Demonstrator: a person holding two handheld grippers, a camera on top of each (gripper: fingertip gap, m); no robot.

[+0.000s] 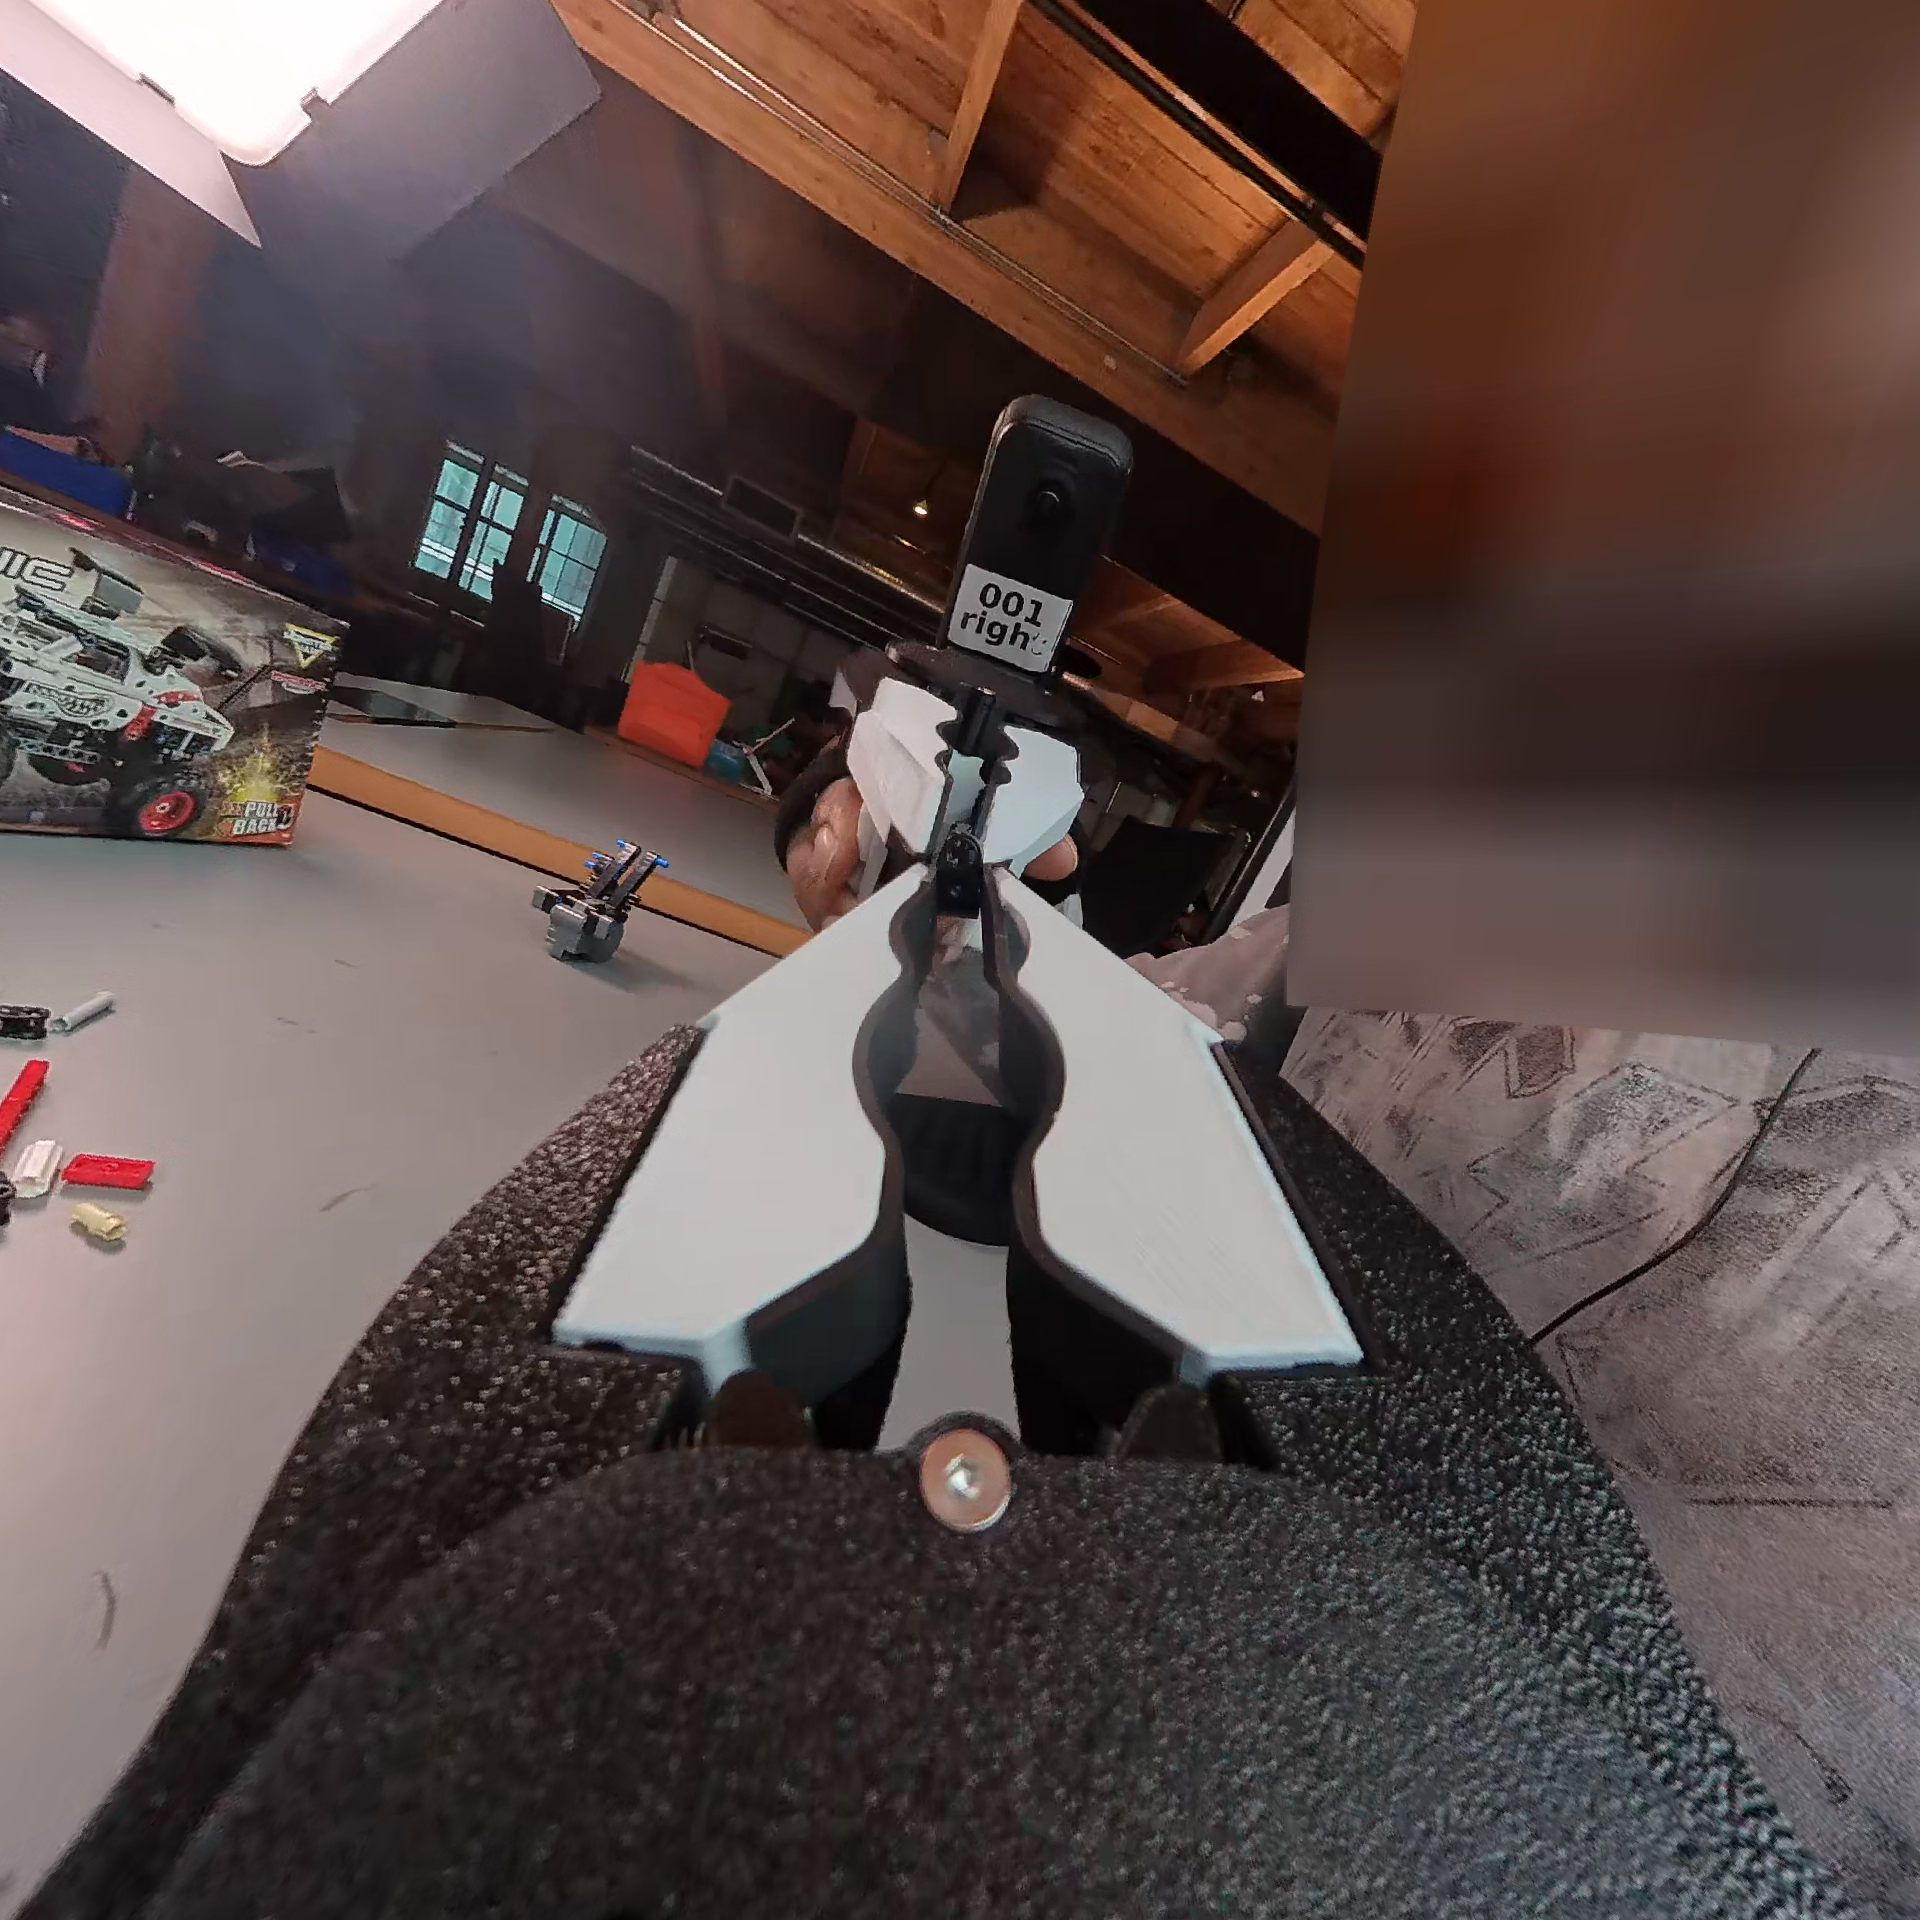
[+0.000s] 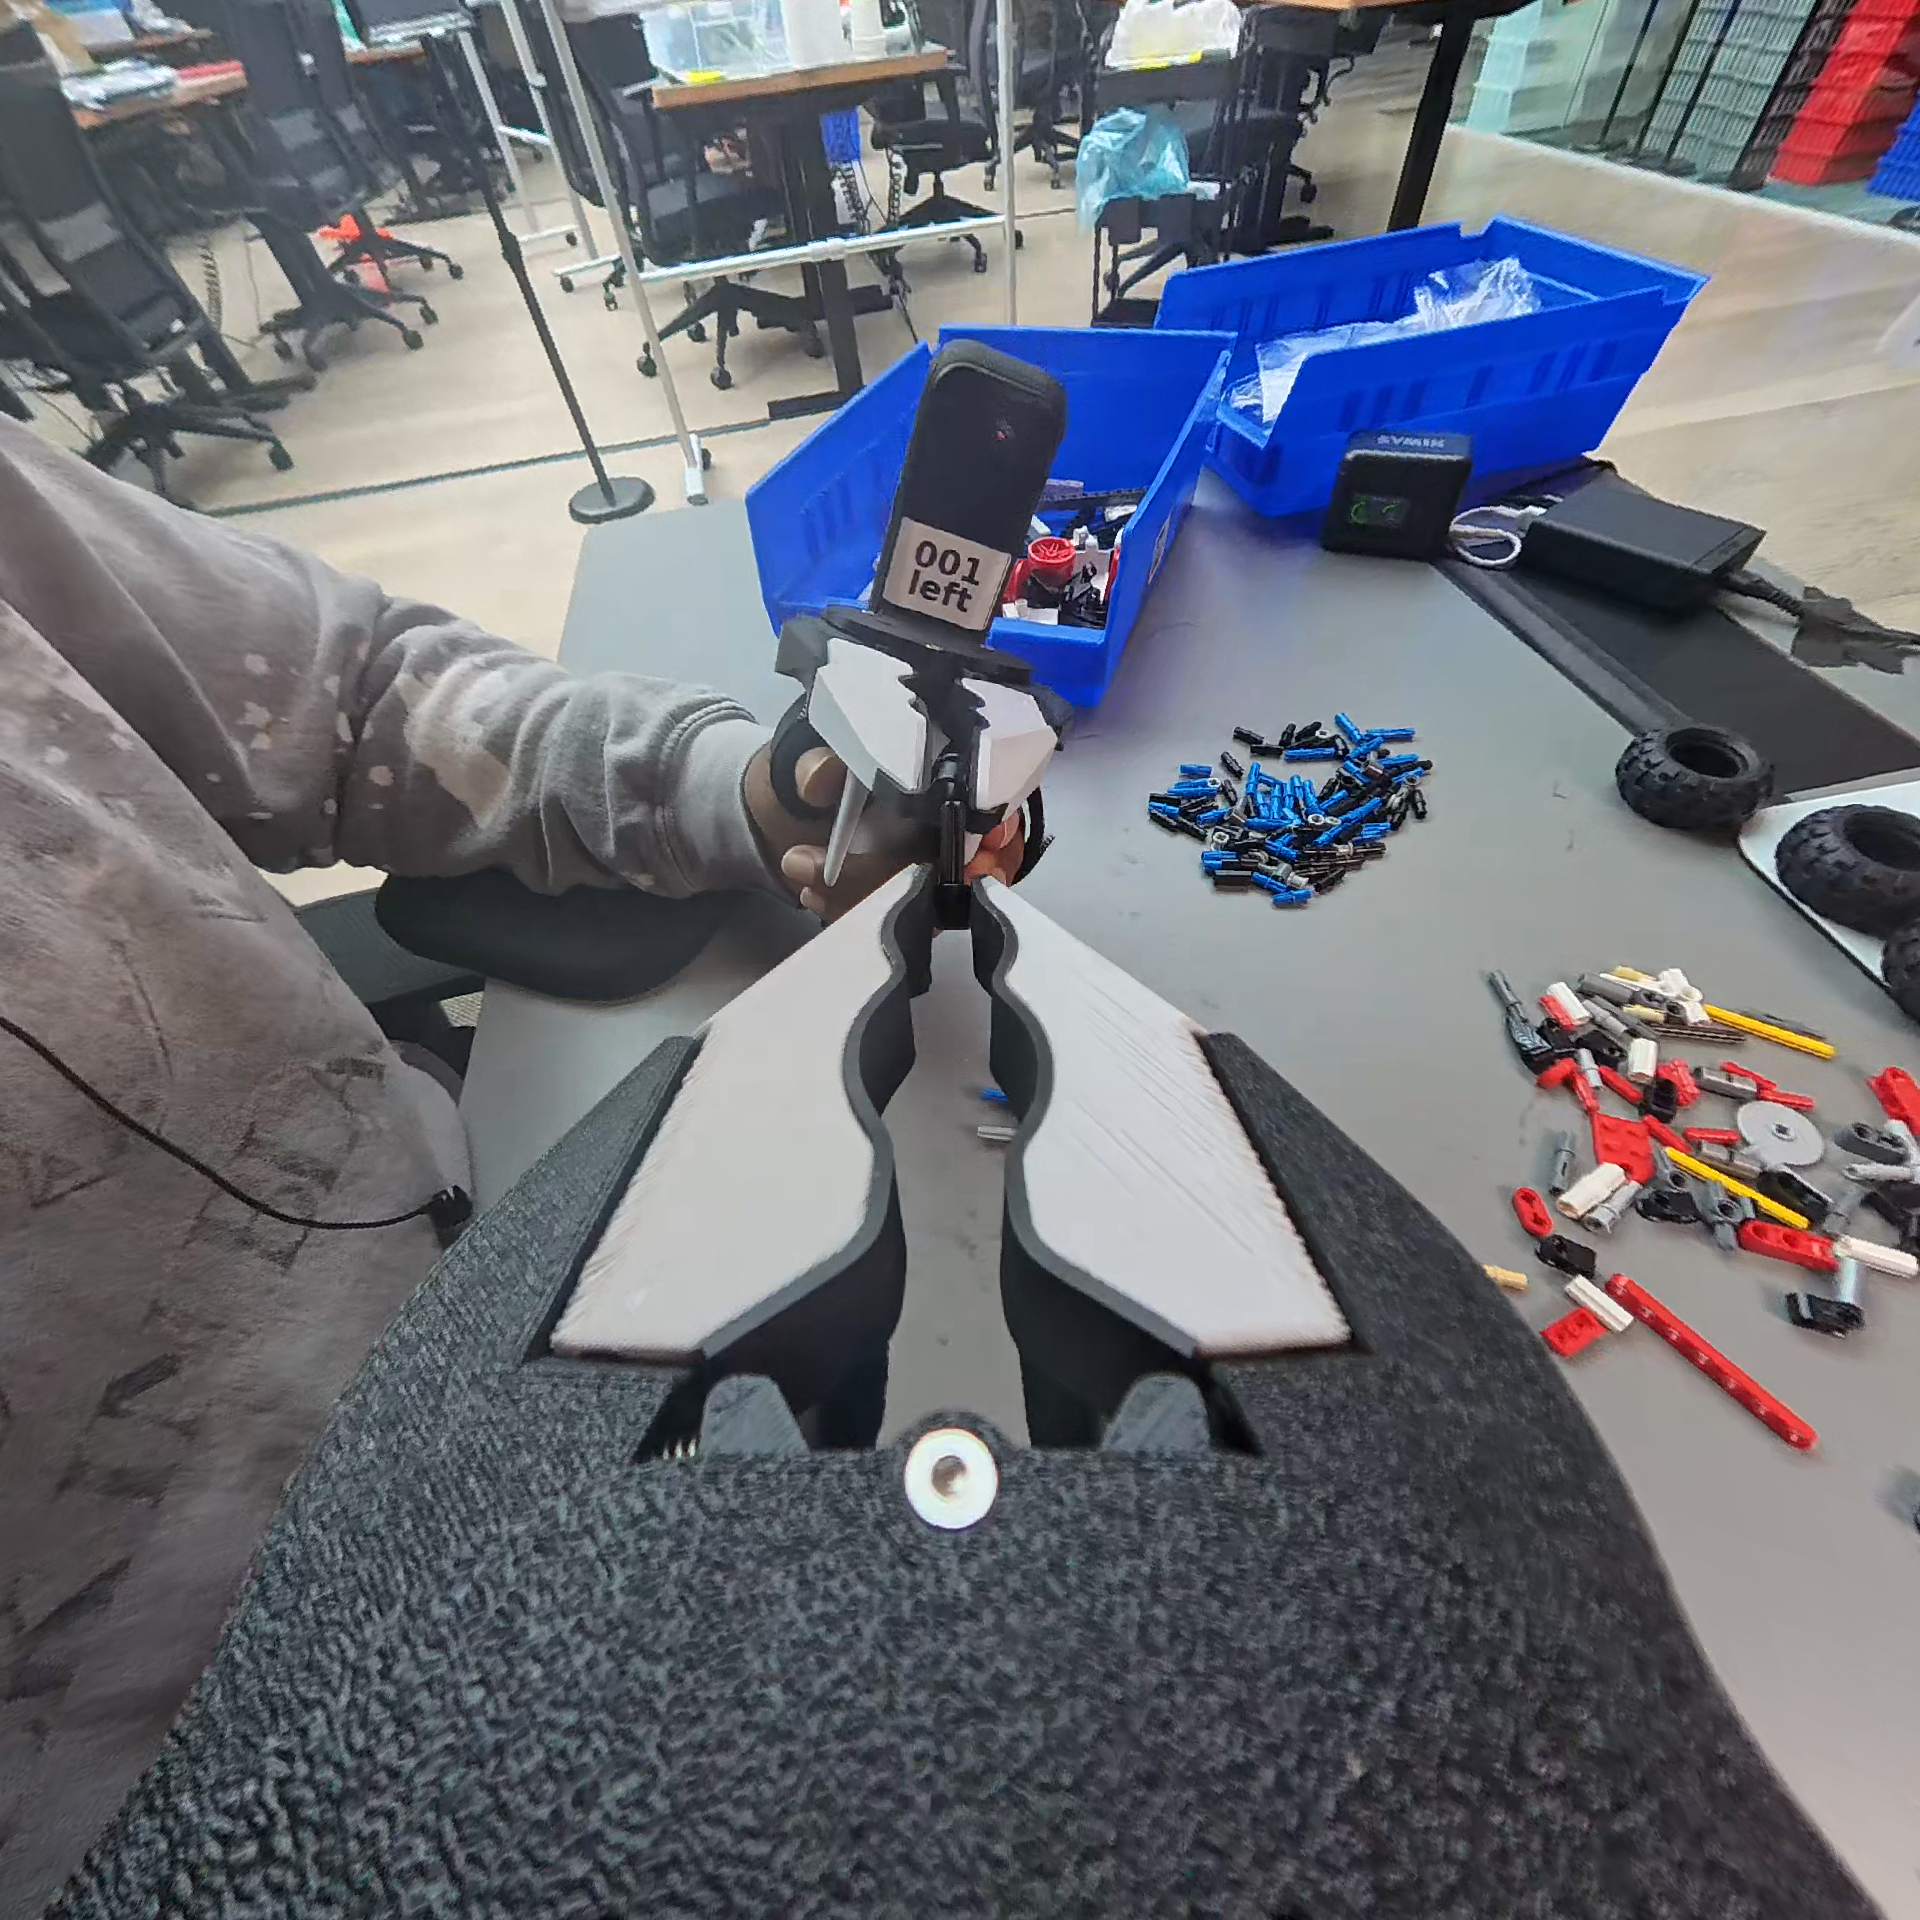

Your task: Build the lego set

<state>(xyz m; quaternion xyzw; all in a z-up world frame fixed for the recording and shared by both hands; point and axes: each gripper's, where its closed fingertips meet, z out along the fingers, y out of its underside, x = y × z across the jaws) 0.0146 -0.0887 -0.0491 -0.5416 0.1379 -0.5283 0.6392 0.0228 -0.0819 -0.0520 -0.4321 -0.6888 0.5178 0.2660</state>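
My left gripper [image 1: 956, 896] and right gripper [image 2: 951, 899] face each other tip to tip above the grey table [image 2: 1299, 1039]. The left fingertips are closed on a small black lego piece [image 1: 958, 871]. In the right wrist view the right fingertips pinch a thin black piece [image 2: 948, 844] just in front of the left gripper [image 2: 925, 748]. The right gripper [image 1: 966, 769] shows straight ahead in the left wrist view, held by a hand. I cannot tell whether it is one piece or two joined. A grey partial assembly with blue pins [image 1: 597, 904] stands on the table to the left.
The lego box [image 1: 156, 686] stands at far left, with loose red and grey parts [image 1: 104, 1172] in front of it. Two blue bins [image 2: 1143, 644] [image 2: 1455, 416], a pile of blue and black pins [image 2: 1288, 810], black tyres [image 2: 1694, 774], mixed parts [image 2: 1714, 1143] and a red beam [image 2: 1714, 1361] lie right. A grey sleeve [image 2: 312, 675] is left. Left and right tips are no more than a few centimetres apart. Both grippers' tips are roughly 25 cm from the red beam [image 2: 1714, 1361].
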